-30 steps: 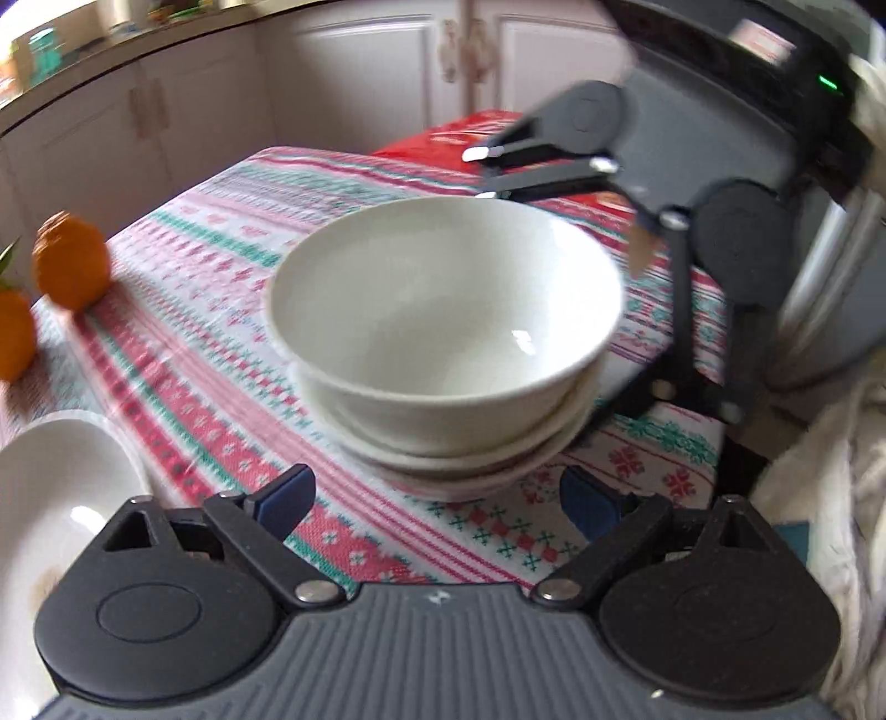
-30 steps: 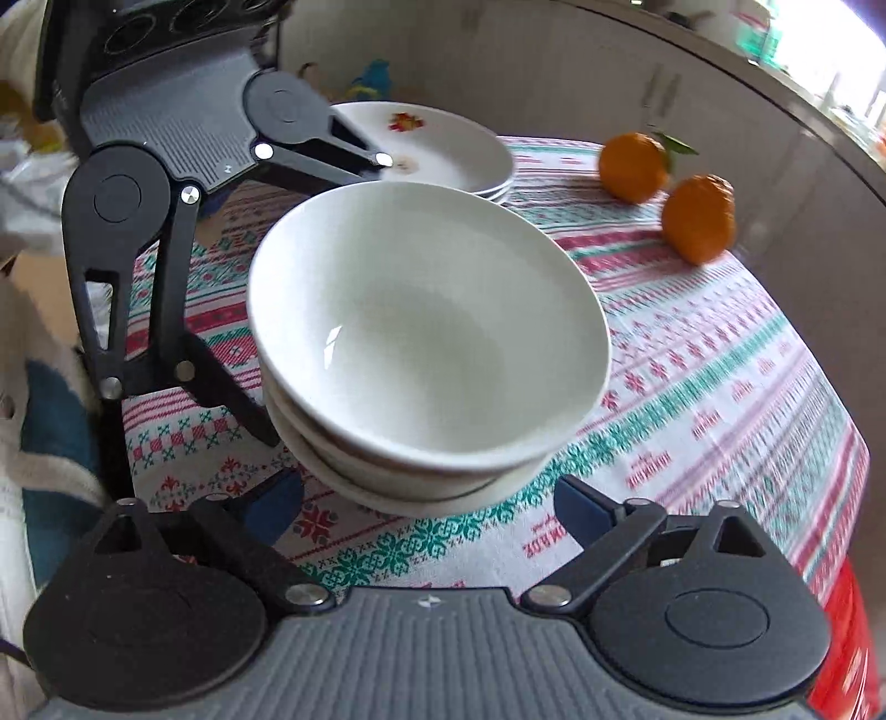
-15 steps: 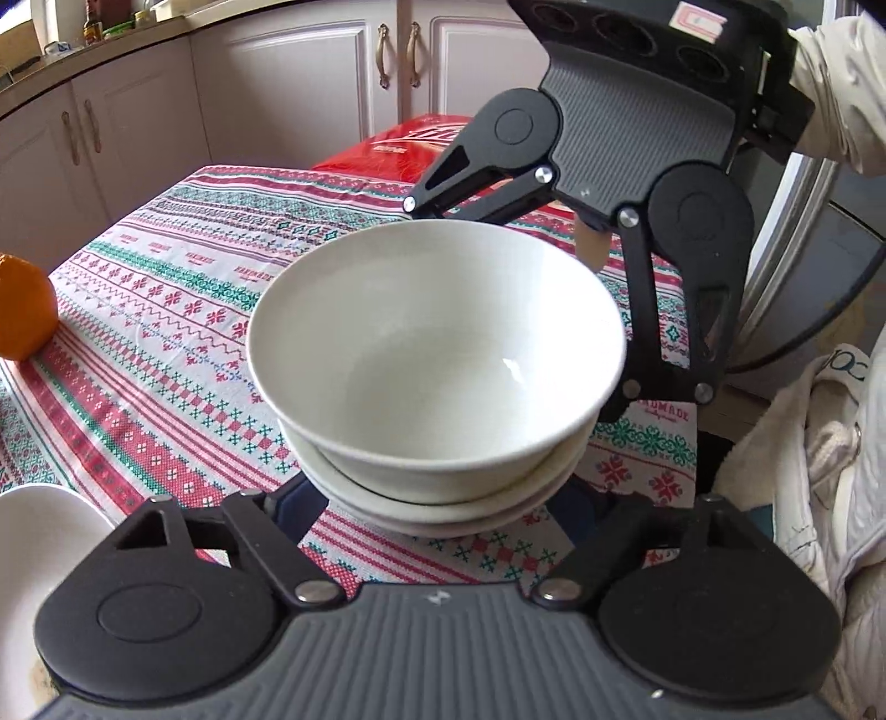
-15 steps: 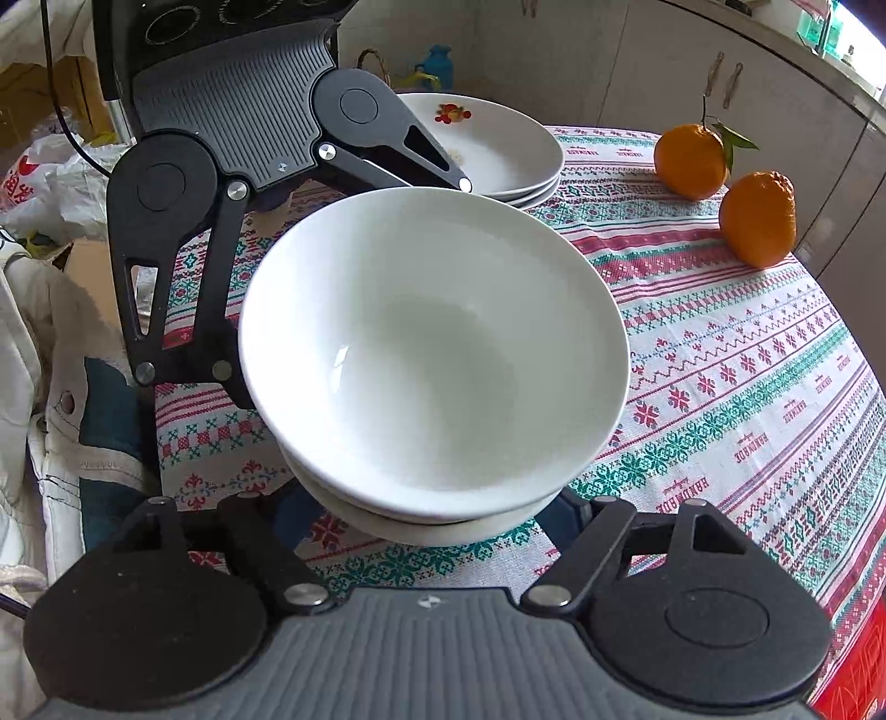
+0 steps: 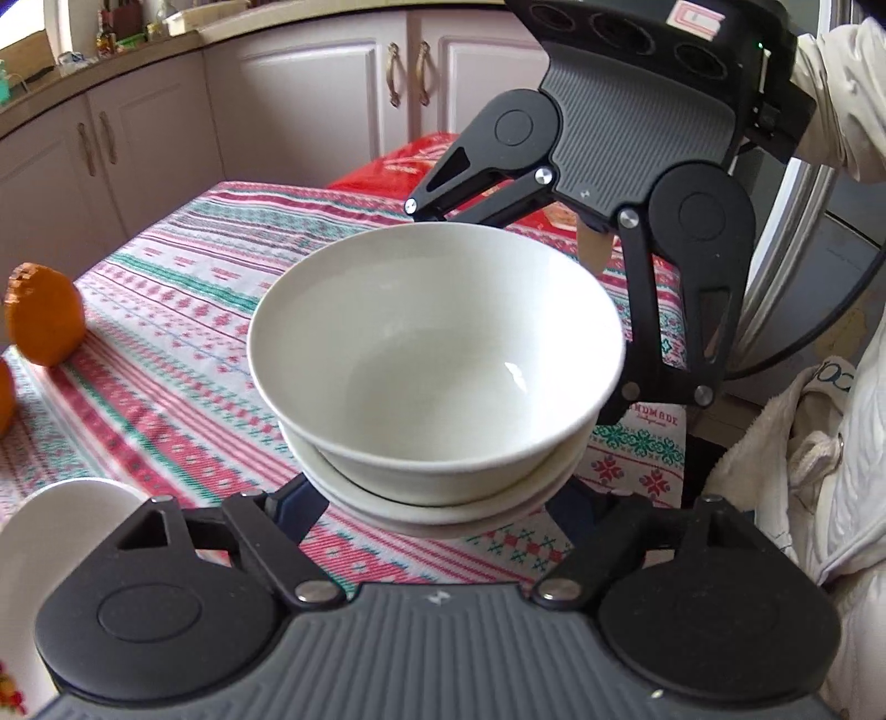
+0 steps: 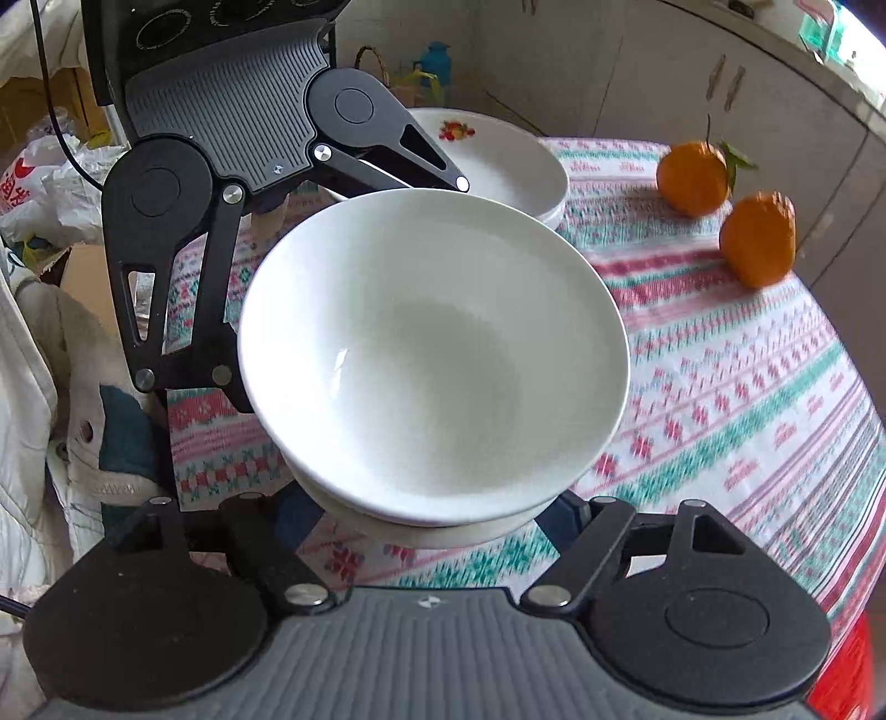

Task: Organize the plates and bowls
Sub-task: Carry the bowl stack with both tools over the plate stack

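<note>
The bowl stack sits between both grippers, mouth upward, so it is round and has no long axis. The left gripper and the right gripper face each other, jaws wide open around the lowest bowl. Both are equally near. I cannot tell if the stack rests on the counter.

Domestic kitchen: pale panelled cabinet doors with metal handles at 12 o'clock, cluttered worktop at 11 o'clock, patterned red-green woven tablecloth, two oranges at 2 o'clock.
</note>
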The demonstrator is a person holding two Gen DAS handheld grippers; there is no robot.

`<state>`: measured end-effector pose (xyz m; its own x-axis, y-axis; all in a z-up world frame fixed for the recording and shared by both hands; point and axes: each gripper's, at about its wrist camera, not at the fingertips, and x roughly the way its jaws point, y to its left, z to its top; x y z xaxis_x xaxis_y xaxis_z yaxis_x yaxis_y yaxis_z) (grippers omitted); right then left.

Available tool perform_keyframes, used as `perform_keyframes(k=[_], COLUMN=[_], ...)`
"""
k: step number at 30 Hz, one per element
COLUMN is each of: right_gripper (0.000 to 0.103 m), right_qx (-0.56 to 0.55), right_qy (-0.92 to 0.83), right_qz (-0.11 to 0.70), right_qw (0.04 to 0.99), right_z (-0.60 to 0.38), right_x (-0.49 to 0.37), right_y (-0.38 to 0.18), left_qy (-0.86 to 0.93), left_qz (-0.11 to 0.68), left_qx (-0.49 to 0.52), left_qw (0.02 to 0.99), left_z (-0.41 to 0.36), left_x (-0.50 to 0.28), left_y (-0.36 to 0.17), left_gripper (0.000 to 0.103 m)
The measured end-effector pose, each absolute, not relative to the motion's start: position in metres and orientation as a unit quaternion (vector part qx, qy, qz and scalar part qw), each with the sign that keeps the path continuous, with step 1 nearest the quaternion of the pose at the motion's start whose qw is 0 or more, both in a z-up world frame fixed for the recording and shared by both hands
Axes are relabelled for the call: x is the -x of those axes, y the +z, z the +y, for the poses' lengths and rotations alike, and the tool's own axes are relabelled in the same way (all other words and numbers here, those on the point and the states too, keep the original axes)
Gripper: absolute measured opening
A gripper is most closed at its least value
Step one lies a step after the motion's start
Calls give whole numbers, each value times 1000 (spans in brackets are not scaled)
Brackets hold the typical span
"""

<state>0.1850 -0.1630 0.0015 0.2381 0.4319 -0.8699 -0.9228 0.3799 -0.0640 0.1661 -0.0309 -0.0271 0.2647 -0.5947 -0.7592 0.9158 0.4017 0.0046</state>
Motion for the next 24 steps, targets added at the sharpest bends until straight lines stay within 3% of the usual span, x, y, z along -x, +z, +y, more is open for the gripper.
perform_keyframes(k=[12, 24], right_gripper=[84, 84], right_qx=[356, 370], right_qy=[514, 554], right_qz=[331, 310], right_qw=[707, 679], right_z=[-89, -19], right_x=[-222, -269], right_y=[31, 17], left_qy=[-401, -328], left_qz=[348, 374], left_qx=[-226, -223], left_qw=[817, 838], left_z=[36, 84], left_x=[-184, -205], left_y=[3, -4], left_gripper=[84, 84])
